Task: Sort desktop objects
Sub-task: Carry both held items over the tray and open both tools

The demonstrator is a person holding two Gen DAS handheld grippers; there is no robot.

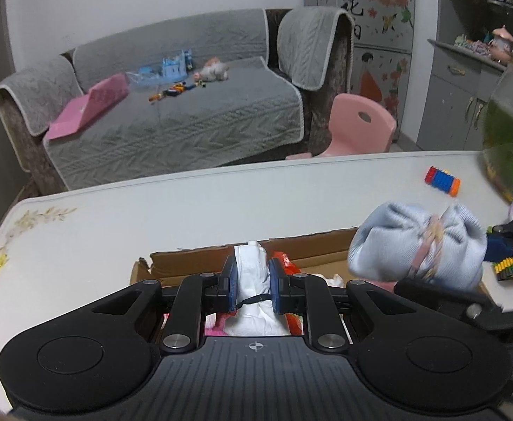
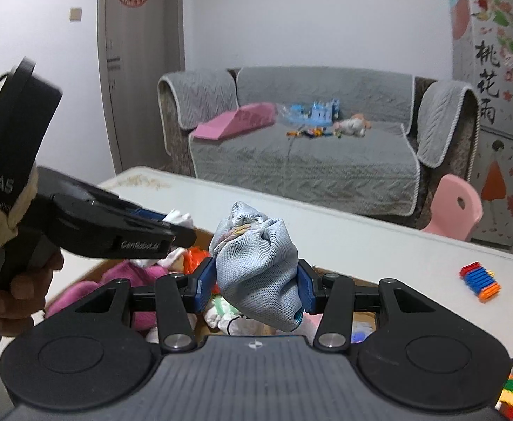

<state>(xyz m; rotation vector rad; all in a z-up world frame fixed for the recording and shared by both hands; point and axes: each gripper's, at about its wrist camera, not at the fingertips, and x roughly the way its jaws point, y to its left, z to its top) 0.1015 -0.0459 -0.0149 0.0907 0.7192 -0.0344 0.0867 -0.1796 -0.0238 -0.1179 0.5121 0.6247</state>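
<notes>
My left gripper (image 1: pixel 251 286) is shut on a crumpled white cloth (image 1: pixel 252 280) and hangs over an open cardboard box (image 1: pixel 242 258) on the white table (image 1: pixel 186 210). My right gripper (image 2: pixel 256 280) is shut on a pale blue rolled sock bundle (image 2: pixel 256 266), also above the box. In the left wrist view that blue sock bundle (image 1: pixel 421 245) floats at the right, over the box's right end. The right wrist view shows the left gripper (image 2: pixel 182 226) at the left, held by a hand (image 2: pixel 14 298), with the white cloth (image 2: pixel 179 218) at its tips.
Inside the box lie pink, orange and white soft items (image 2: pixel 140 273). A stack of coloured building bricks (image 1: pixel 442 180) rests on the table's far right. Another brick block (image 2: pixel 510 398) sits near the right. Beyond the table stand a grey sofa (image 1: pixel 172 119) and a pink chair (image 1: pixel 358 126).
</notes>
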